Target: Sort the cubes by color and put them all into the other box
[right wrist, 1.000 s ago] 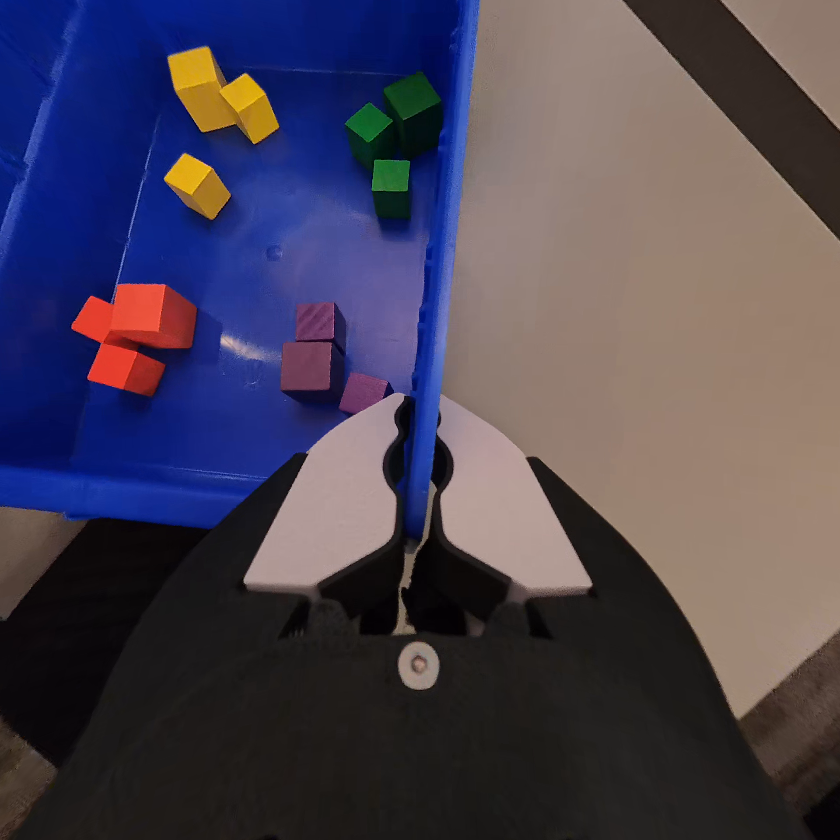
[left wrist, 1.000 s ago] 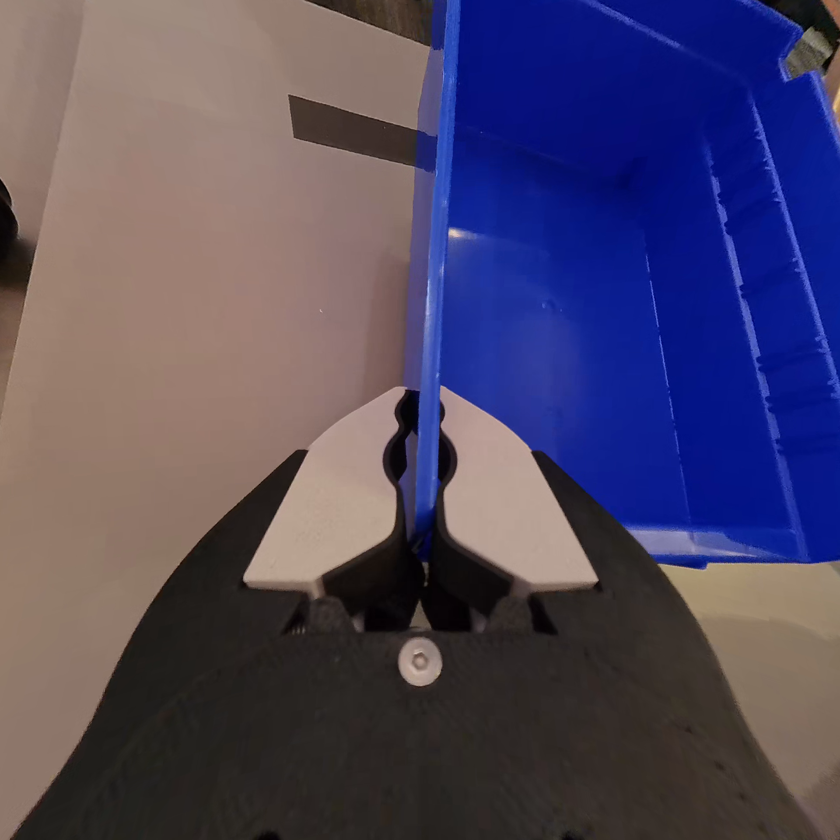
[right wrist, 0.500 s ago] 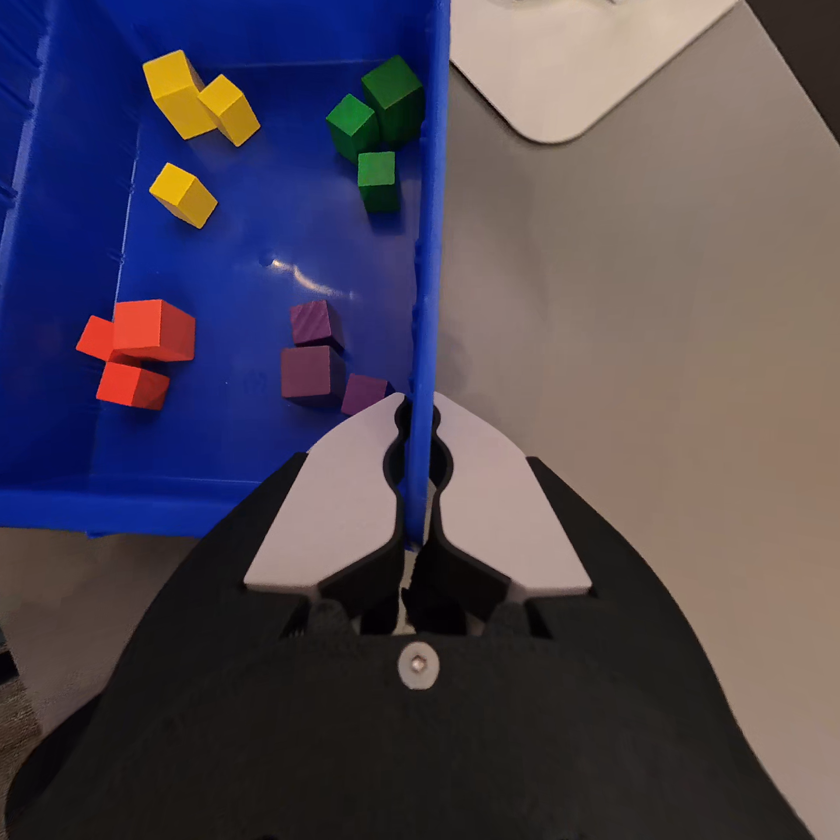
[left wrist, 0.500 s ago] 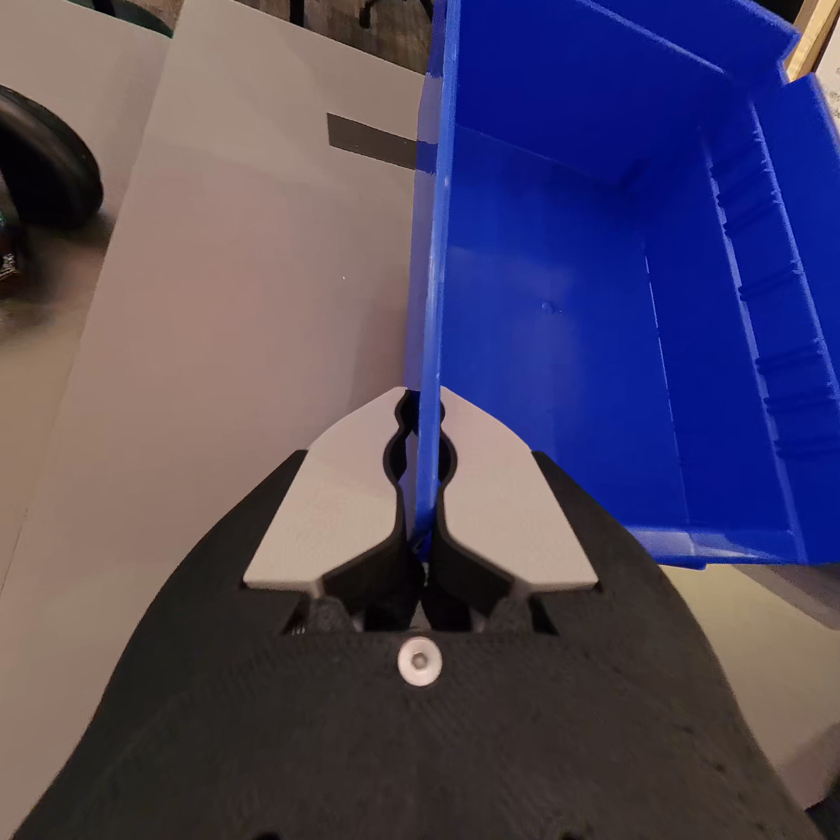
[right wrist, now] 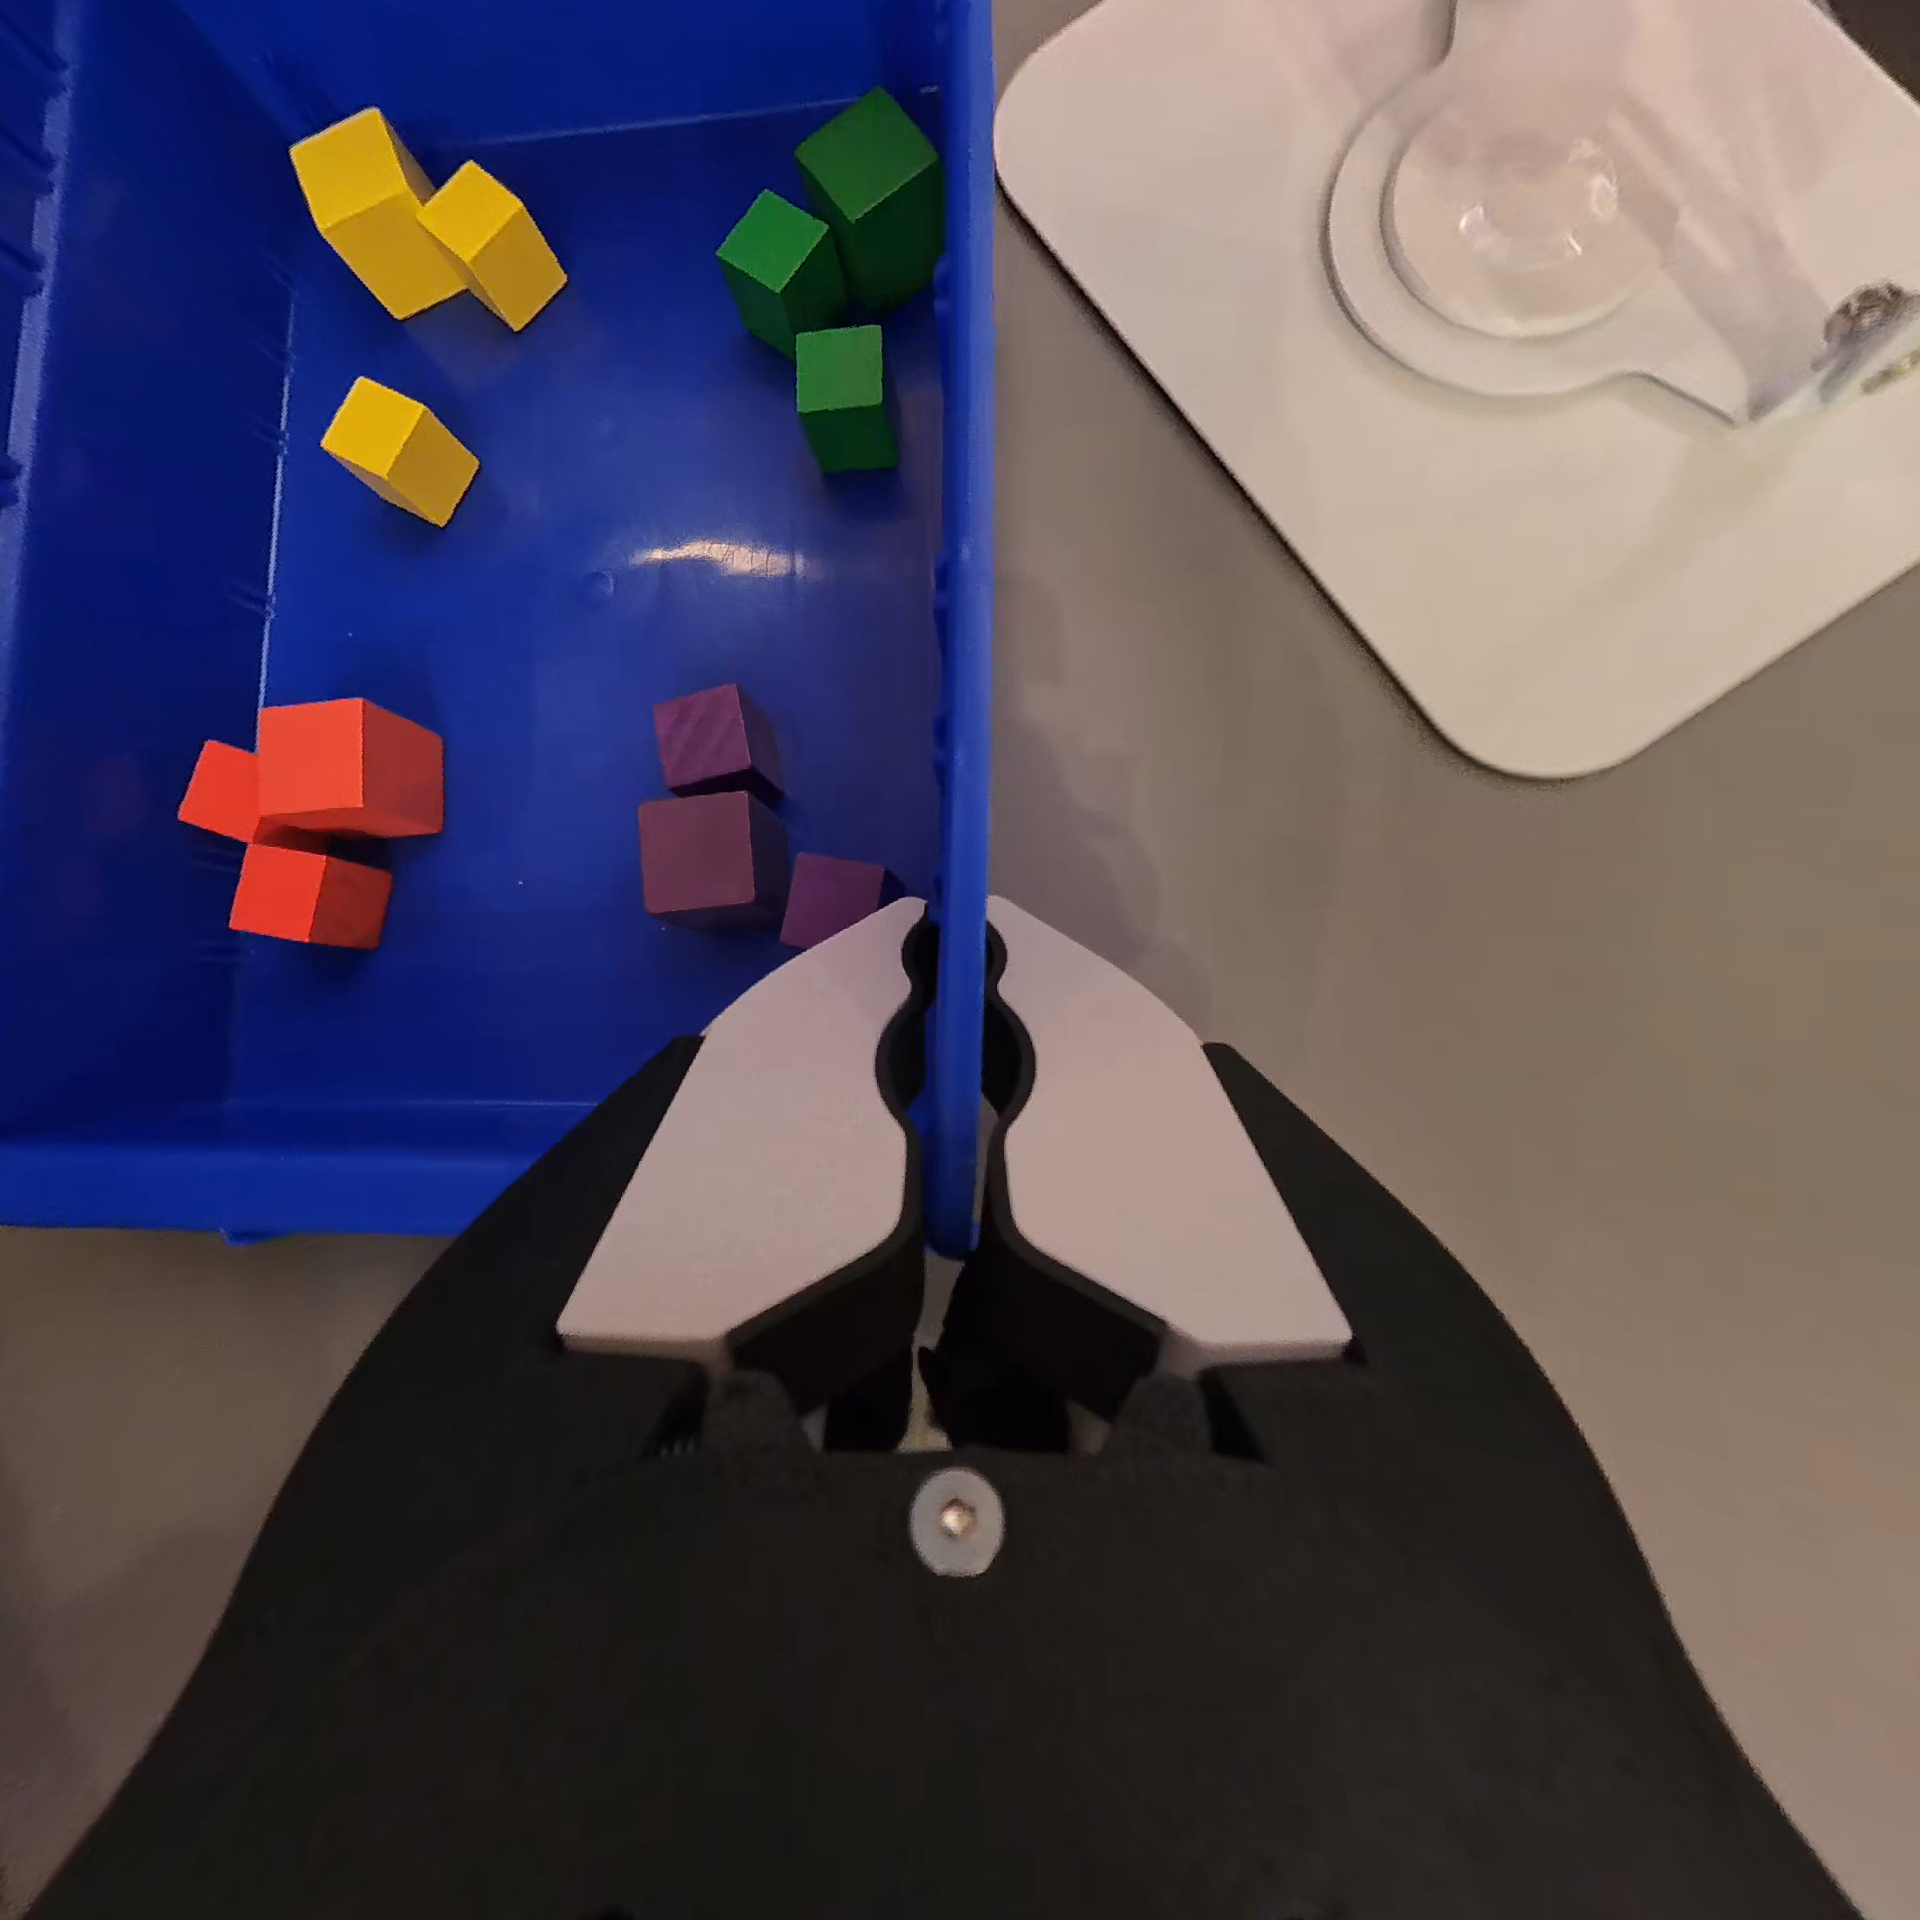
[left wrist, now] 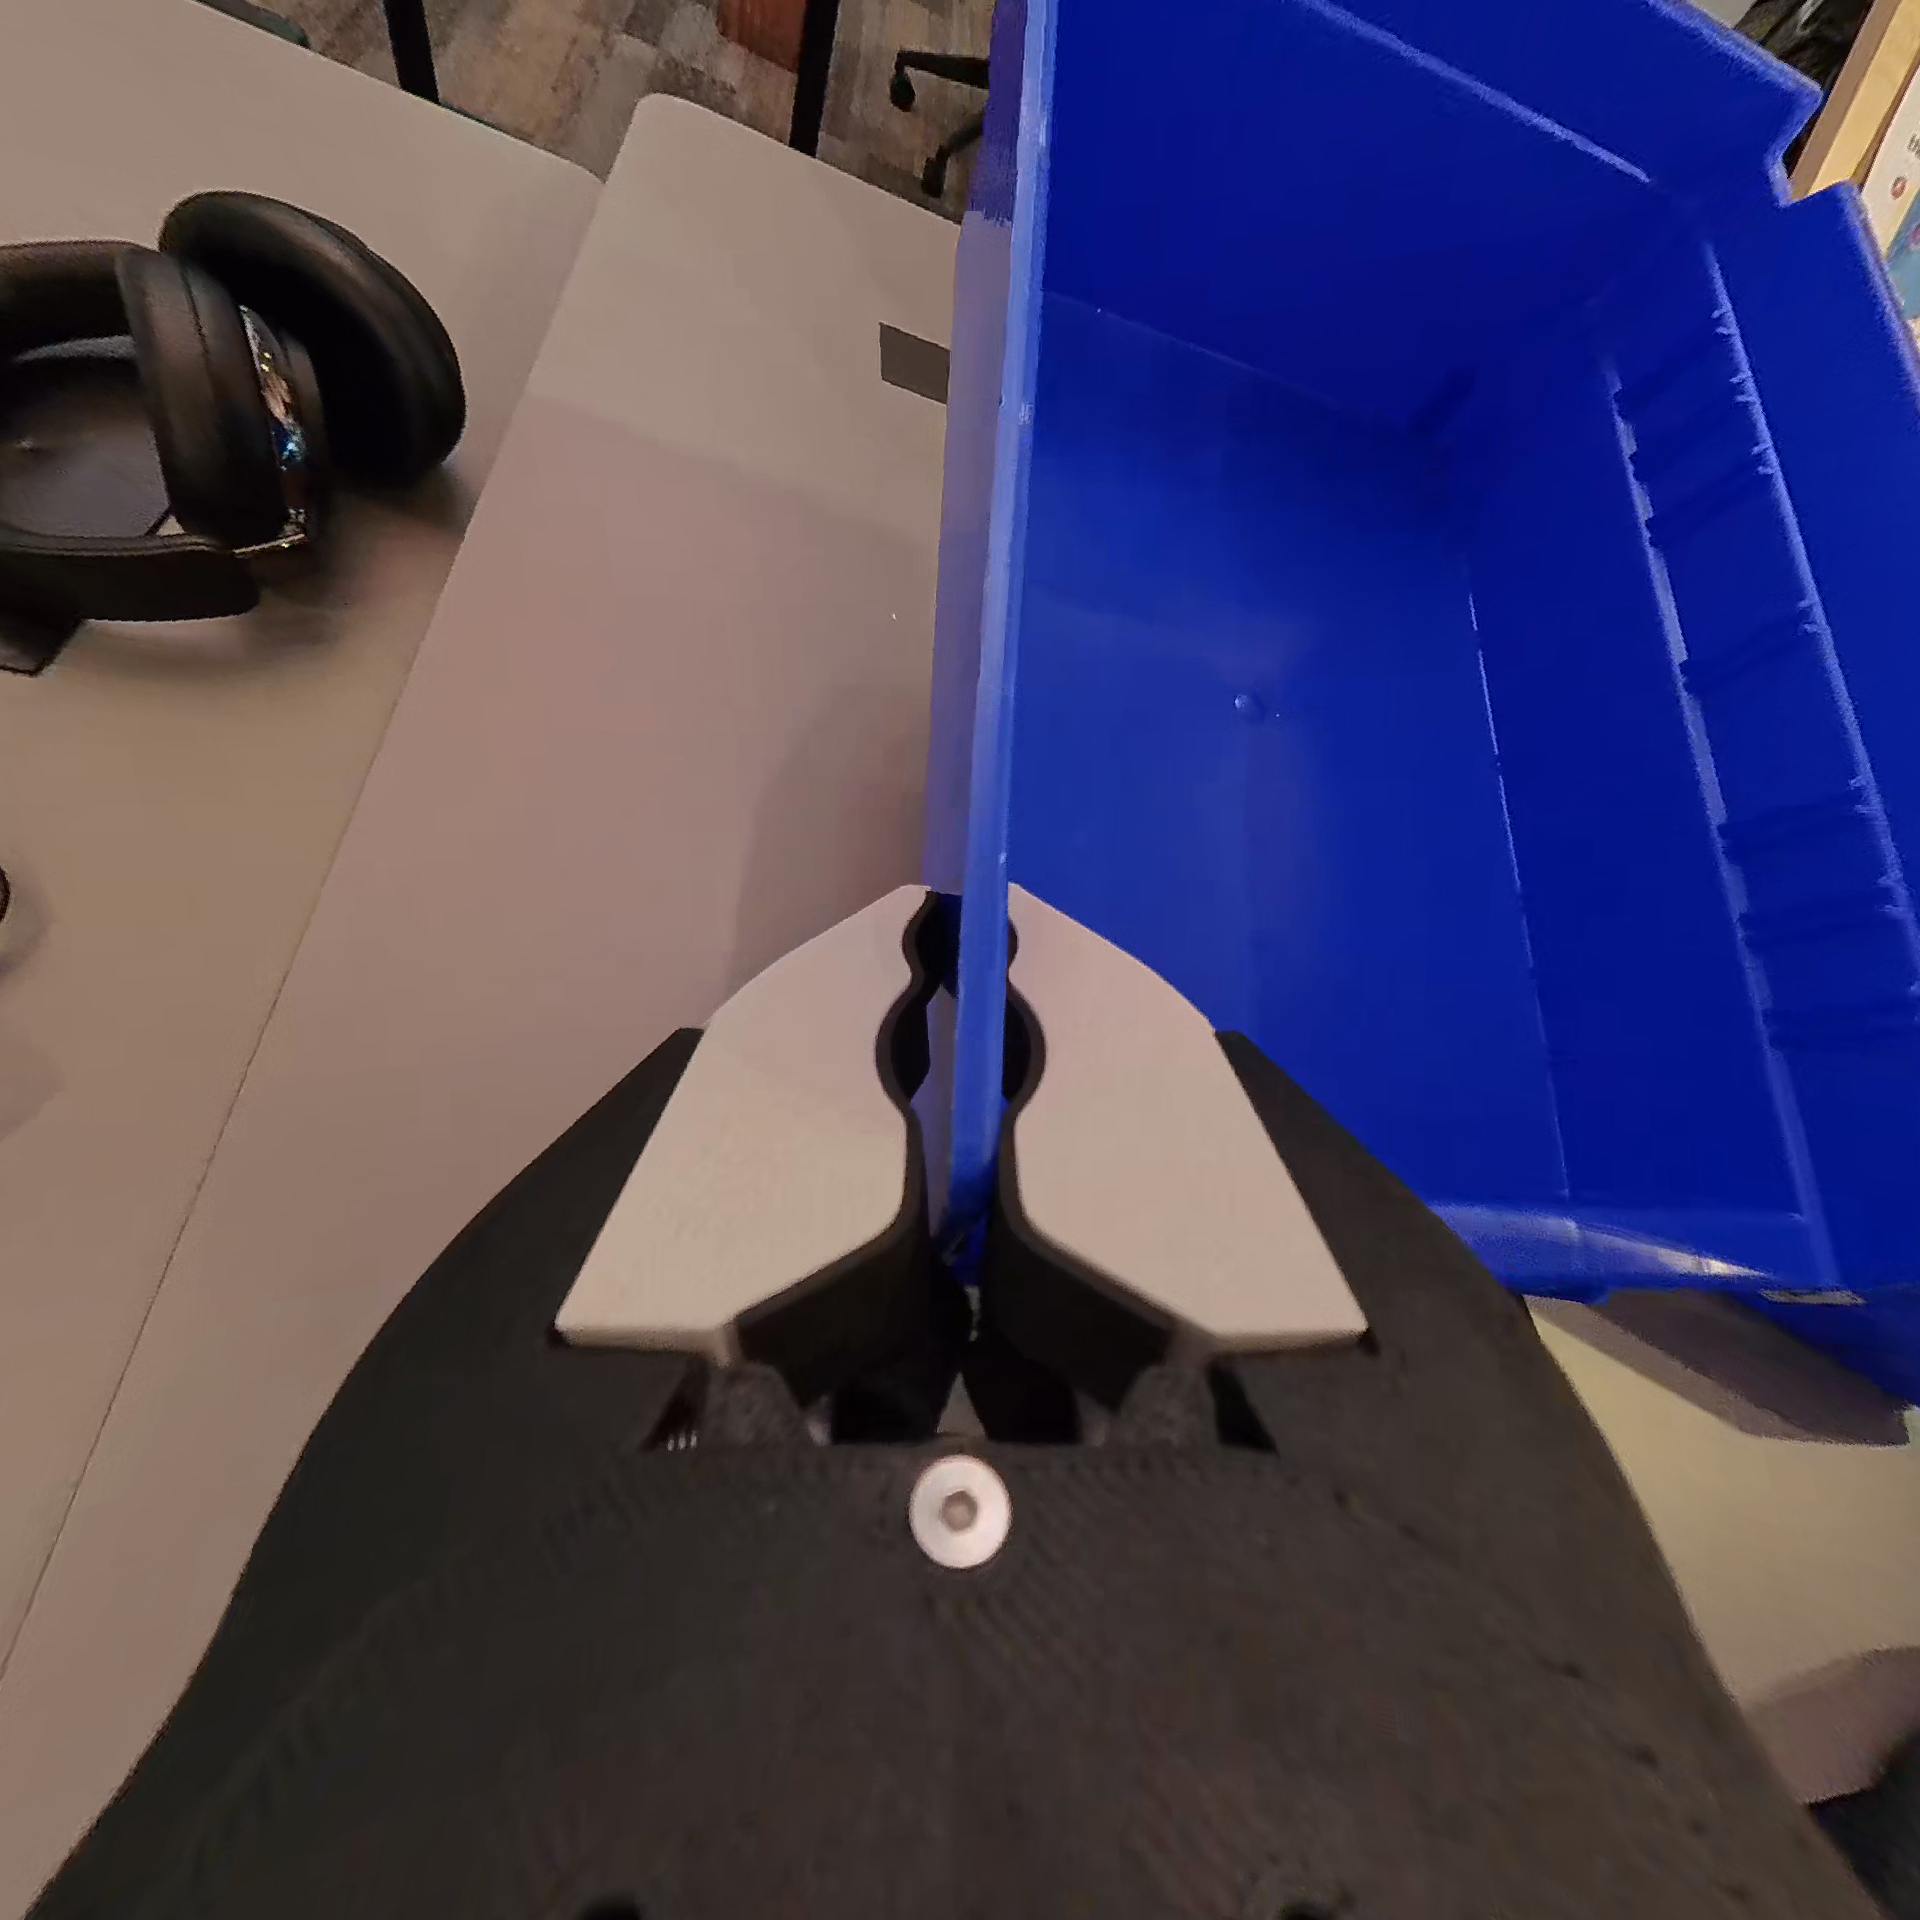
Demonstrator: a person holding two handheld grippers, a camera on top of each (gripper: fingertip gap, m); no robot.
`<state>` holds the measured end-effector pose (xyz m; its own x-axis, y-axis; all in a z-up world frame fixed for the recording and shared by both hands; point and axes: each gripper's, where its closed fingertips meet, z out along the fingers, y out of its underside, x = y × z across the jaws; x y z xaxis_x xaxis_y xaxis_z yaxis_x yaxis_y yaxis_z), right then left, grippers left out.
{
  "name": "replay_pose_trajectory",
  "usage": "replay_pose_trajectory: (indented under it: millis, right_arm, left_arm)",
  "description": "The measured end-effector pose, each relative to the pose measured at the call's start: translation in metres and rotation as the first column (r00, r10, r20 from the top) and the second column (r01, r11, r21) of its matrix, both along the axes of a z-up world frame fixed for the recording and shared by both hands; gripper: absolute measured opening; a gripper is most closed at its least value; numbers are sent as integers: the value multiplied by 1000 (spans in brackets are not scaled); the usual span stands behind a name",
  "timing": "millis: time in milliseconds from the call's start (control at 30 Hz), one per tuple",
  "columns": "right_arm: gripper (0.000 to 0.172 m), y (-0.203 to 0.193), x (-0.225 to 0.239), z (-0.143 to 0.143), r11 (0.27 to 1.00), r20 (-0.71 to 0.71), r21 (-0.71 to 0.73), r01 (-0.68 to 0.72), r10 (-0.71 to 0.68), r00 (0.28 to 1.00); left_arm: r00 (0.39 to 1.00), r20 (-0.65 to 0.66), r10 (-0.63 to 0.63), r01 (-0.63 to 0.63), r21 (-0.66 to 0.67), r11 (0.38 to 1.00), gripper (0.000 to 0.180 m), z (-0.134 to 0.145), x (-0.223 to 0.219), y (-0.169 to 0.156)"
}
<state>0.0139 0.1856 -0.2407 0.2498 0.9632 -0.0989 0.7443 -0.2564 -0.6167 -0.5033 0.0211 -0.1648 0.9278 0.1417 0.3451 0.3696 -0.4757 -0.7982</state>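
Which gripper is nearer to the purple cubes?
Right. The right gripper grips the bin wall beside the purple cubes; the left gripper grips an empty bin.

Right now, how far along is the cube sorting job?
Done: twelve wooden cubes lie grouped by colour in one blue plastic bin: yellow cubes, green cubes, red cubes, purple cubes. In hand: the right hand-held gripper clamps that bin's wall; the left hand-held gripper clamps the empty blue plastic bin. Left: seemingly only setting both bins down.

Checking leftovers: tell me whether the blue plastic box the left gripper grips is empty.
Empty: the blue plastic box clamped in the left gripper shows only bare floor.
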Motion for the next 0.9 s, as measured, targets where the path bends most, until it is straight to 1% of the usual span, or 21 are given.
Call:
replay_pose_trajectory:
  millis: [300,400,467,533,567,633,700,733,833,900]
  right_arm:
    - [5,0,-60,-1,999,-29,16,34,-34,999]
    - [19,3,-73,4,997,-55,71,45,-41,998]
    - [30,6,-74,15,995,-93,78,62,-55,994]
    - [40,14,-67,31,987,-132,125,103,-87,987]
    - [42,14,-63,39,983,-154,146,109,-86,984]
    - [42,8,-55,59,978,-200,181,103,-66,978]
    - [40,-1,-46,80,972,-258,212,103,-45,965]
    - [37,-10,-43,90,974,-291,214,81,-16,957]
    - [34,-29,-22,112,971,-332,233,53,28,943]
    - [23,-40,-2,122,967,-341,256,23,68,938]
  left_arm:
    - [998,-16,55,-54,75,996,6,28,-8,-15]
    - [996,-21,83,-80,112,990,6,44,-9,-19]
    - [994,-44,97,-90,148,985,6,58,-8,-23]
    - [994,-60,92,-80,182,980,6,75,-3,-26]
    - [994,-71,82,-67,200,978,6,84,2,-27]
    - [995,-89,40,-18,235,972,6,103,18,-26]
    - [993,-115,-39,70,272,960,6,121,42,-22]
    - [988,-128,-90,123,289,949,6,129,57,-18]
    - [955,-161,-251,290,304,907,6,145,109,-7]
    - [918,-177,-355,394,297,870,6,149,150,4]
